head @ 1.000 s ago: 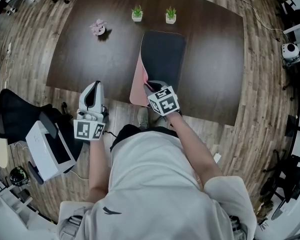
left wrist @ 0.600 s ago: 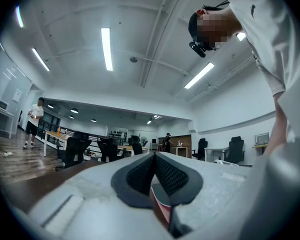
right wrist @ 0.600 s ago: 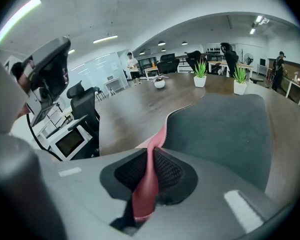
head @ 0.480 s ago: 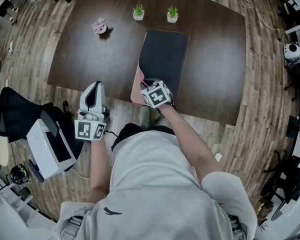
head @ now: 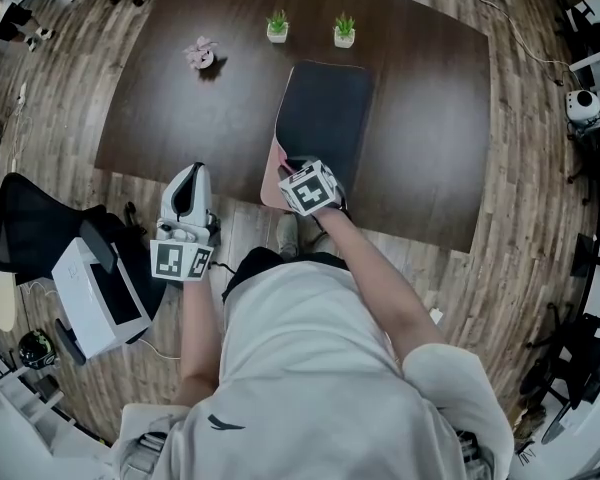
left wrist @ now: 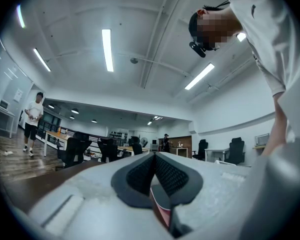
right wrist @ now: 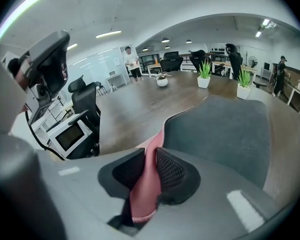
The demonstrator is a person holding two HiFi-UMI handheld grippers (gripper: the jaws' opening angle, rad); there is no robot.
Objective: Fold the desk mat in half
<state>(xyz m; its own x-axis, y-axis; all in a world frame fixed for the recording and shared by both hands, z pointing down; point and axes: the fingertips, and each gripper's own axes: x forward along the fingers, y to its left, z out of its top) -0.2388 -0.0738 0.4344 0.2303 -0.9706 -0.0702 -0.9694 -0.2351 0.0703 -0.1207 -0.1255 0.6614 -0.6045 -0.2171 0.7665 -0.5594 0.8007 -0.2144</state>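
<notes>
Mat first: the dark grey desk mat with a pink underside [head: 325, 118] lies doubled over on the dark brown wooden table [head: 180, 98], its long sides running away from the person. Grey faces up, and pink shows only along its near left edge, close to the table's front rim.

The right gripper [head: 298, 166] points down at that near left corner. In the right gripper view the pink edge stands upright between its jaws and fills the gap, touching both ribbed pads [right wrist: 171, 170]. The jaws have just been opening, with the mat between them.

The left gripper [head: 187, 171] hangs level, off the table's front edge and well apart from the mat; its jaws are pressed together on nothing.

Two small green plants in white pots [head: 277, 25] and a pink flower in a pot [head: 199, 55] stand beyond the mat.
</notes>
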